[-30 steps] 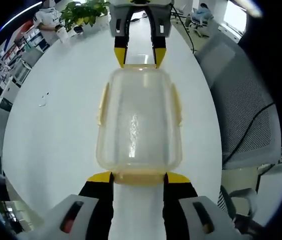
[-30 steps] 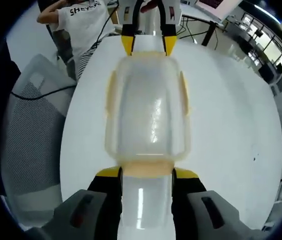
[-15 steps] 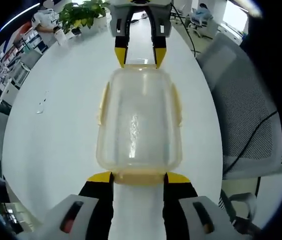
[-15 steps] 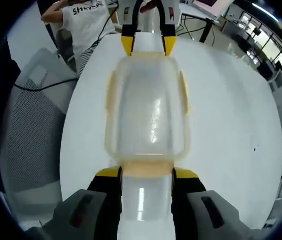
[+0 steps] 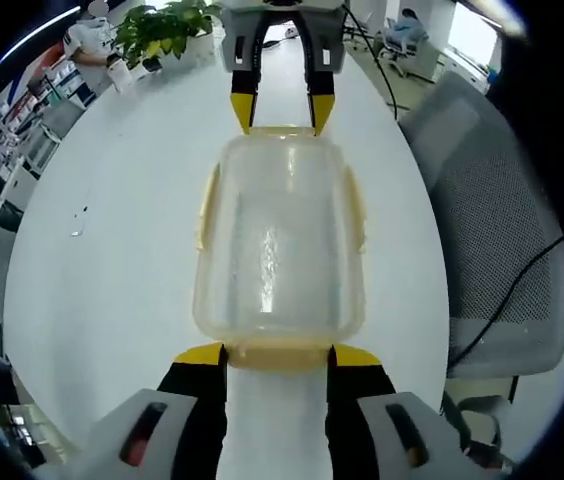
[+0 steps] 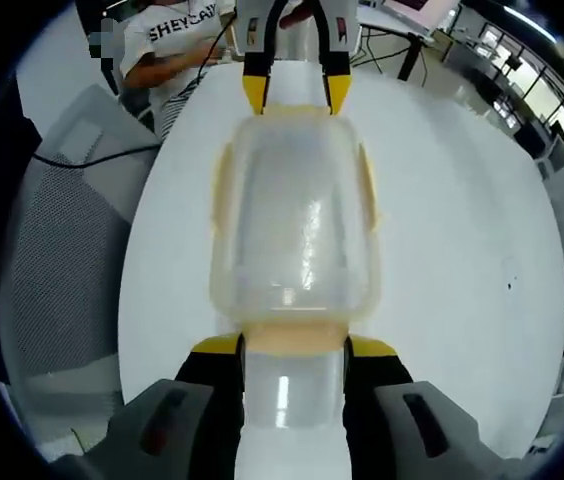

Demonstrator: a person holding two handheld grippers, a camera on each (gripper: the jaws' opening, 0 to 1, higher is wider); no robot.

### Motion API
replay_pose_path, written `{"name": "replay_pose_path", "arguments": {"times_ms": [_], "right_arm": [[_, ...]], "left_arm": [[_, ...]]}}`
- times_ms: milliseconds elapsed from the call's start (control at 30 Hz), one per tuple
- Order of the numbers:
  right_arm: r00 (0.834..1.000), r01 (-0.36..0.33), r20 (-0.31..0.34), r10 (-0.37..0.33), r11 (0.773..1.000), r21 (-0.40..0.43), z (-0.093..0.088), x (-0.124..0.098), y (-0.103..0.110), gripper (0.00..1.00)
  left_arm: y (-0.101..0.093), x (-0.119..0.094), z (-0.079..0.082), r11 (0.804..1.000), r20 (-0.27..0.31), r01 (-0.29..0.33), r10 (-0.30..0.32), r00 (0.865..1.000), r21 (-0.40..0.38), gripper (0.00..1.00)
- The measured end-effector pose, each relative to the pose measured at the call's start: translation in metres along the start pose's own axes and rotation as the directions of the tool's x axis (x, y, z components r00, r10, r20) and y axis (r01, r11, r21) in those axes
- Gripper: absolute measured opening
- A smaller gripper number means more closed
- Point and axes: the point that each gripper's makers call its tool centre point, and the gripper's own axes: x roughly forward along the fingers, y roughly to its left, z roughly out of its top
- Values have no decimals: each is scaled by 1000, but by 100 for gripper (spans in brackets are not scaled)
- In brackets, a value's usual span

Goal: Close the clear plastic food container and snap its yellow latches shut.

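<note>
One container [image 5: 279, 240] sat on the tabletop [image 5: 112, 250]. Two tongs, left [image 5: 278, 352] and right [image 6: 293, 345], each stood open, bracketing opposite end latches.

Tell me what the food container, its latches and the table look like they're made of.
Food container: looks like clear, slightly cloudy plastic; the white table shows through and its top carries a bright glare streak.
Latches: pale yellow, seemingly a translucent plastic, hinged flat along the sides.
Table: smooth white top with a soft sheen, perhaps laminate; hard to tell further.
</note>
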Motion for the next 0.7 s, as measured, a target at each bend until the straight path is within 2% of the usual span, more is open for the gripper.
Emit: {"name": "replay_pose_path", "arguments": {"times_ms": [700], "right_arm": [[1000,-5,-20,5,1000,2,-35,-5,2,35]], "left_arm": [[-4,18,31,1000,13,12,-12,1000,0,33]]}}
